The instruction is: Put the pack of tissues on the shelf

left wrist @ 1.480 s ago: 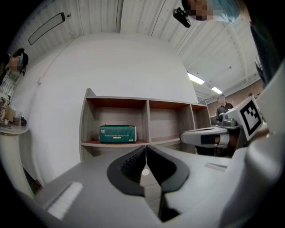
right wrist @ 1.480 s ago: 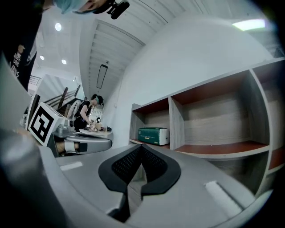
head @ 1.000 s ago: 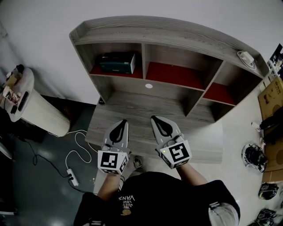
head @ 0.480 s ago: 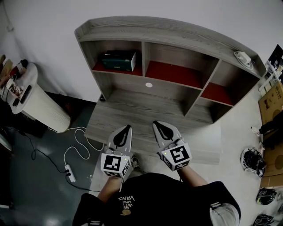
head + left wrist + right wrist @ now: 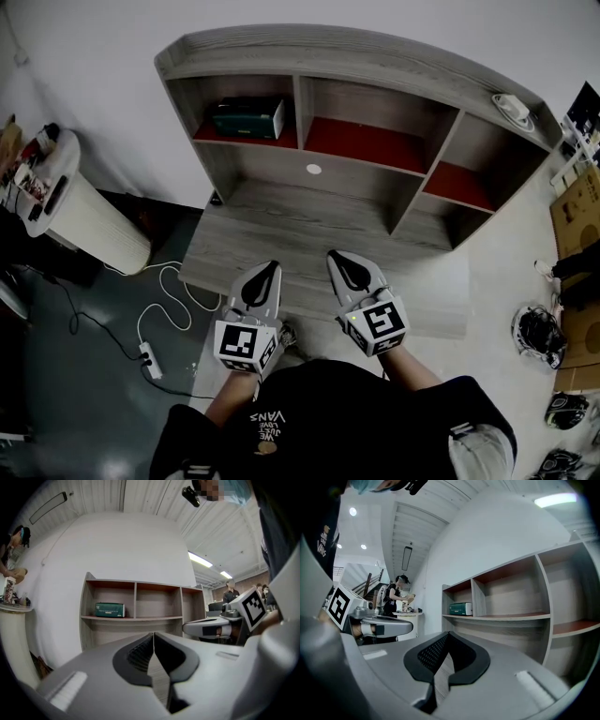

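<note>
Over the near edge of the desk (image 5: pixel 281 220), left gripper (image 5: pixel 271 267) and right gripper (image 5: pixel 334 255) hover pressed together

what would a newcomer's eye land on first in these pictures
The big grey wooden shelf unit with red-lined compartments fills the head view. A green pack of tissues sits alone in its top left compartment. Nearer the camera, the left gripper and right gripper hang side by side over the front of the desk, both shut and empty.
</note>
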